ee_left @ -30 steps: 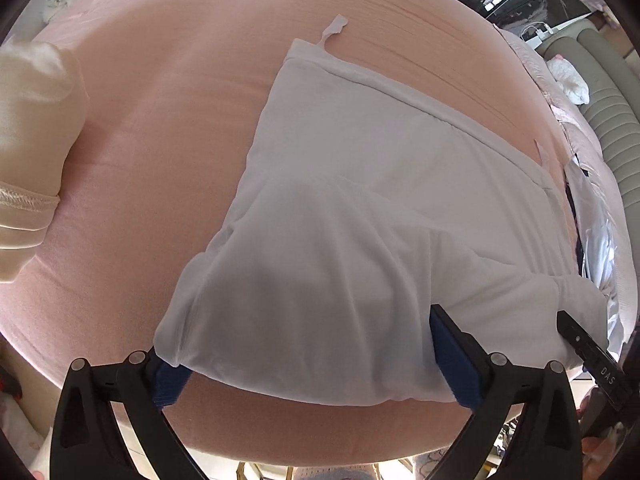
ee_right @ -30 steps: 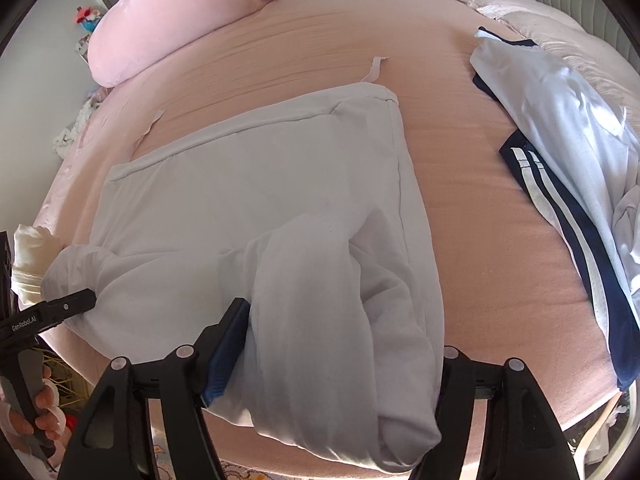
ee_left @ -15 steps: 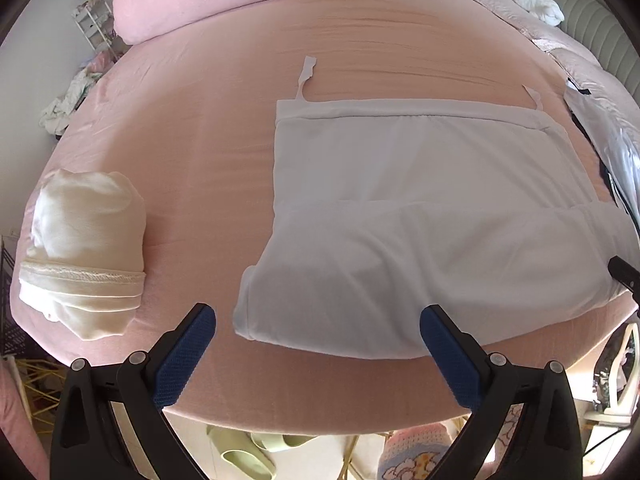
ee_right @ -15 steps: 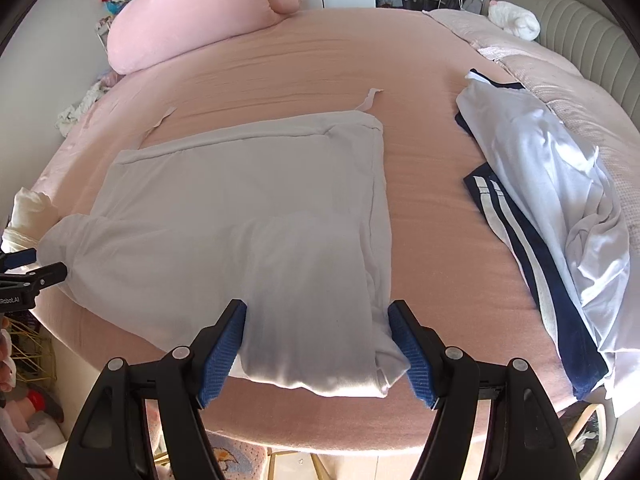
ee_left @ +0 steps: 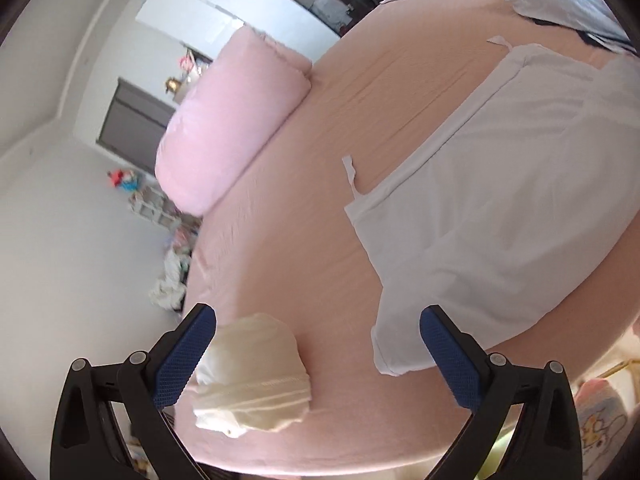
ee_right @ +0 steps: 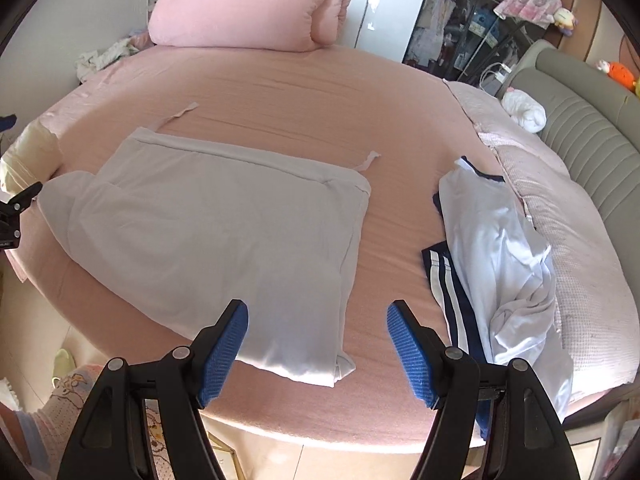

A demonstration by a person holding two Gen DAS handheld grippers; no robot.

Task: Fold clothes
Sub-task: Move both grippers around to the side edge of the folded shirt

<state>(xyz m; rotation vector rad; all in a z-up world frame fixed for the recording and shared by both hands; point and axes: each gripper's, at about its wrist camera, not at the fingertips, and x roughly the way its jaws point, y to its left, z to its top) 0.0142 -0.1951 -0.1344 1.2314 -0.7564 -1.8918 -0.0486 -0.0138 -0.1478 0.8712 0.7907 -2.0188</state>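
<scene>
- Pink sheeting covers a round bed (ee_right: 280, 92), which is taken as the landmark; a rolled pink quilt (ee_right: 248, 4) is seen at its far edge.
- At the bed's left rim a folded cream garment (ee_left: 252, 372) is set apart, probably as a finished piece; it is seen between the released, empty left tongs (ee_left: 318, 356).
- On the middle of the bed a white garment (ee_right: 216, 240) is laid flat in a rough rectangle, its waistband with two ties turned to the far side and one part doubled over at the left end. It is judged to be partly folded, though how far cannot be settled.
- Above the bed's near edge, at the garment's near right corner, the right tongs (ee_right: 318, 348) are held spread and empty.
- Toward the bed's right side a crumpled white and navy striped garment (ee_right: 496, 264) is left loose, apparently awaiting folding.
</scene>
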